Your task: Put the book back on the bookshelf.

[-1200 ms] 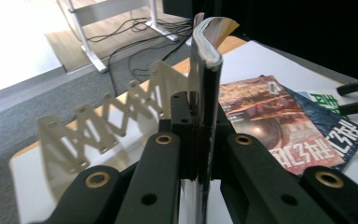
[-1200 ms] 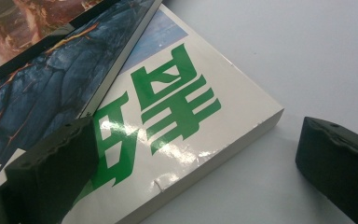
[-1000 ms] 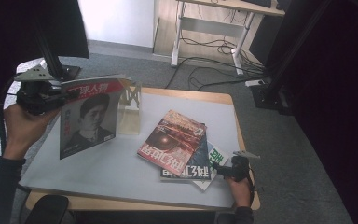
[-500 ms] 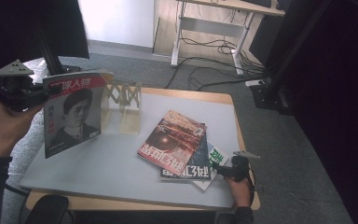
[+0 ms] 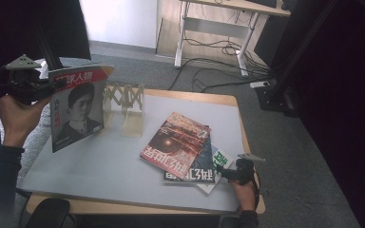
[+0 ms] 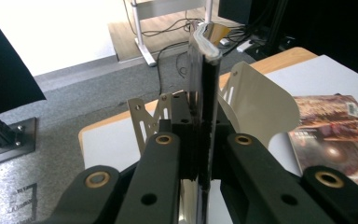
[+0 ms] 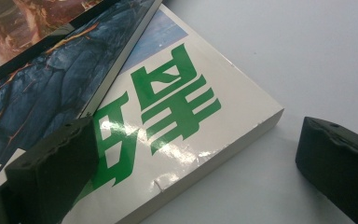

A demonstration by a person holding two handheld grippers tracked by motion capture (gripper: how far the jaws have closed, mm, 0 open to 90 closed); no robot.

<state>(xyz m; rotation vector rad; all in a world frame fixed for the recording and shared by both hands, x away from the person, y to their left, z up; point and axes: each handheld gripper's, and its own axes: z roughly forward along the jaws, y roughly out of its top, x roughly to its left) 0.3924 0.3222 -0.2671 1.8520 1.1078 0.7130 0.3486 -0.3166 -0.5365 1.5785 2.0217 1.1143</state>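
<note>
A magazine with a portrait cover and red title band [image 5: 76, 109] hangs upright above the table's left side. My left gripper [image 5: 51, 89] is shut on its top edge; in the left gripper view the jaws [image 6: 200, 128] pinch the magazine's thin edge [image 6: 209, 84]. Behind it stands a pale folding rack [image 5: 123, 102] [image 6: 256, 98]. At the front right lies a stack: a red magazine [image 5: 176, 142], a dark one [image 5: 195, 173], and a white one with green characters [image 5: 220, 161] [image 7: 182, 121]. My right gripper [image 5: 225, 172] [image 7: 198, 154] stands open astride the white magazine's corner.
A grey mat [image 5: 100, 166] covers the wooden table. Beyond the far edge are a desk frame [image 5: 209, 33] and cables on the carpet [image 5: 209, 71]. A dark panel [image 5: 33, 23] stands at the back left. A black chair part [image 5: 47, 213] pokes in at the front left.
My left gripper has carried the portrait magazine to the left, away from the rack. The right gripper and the stack have stayed where they were.
</note>
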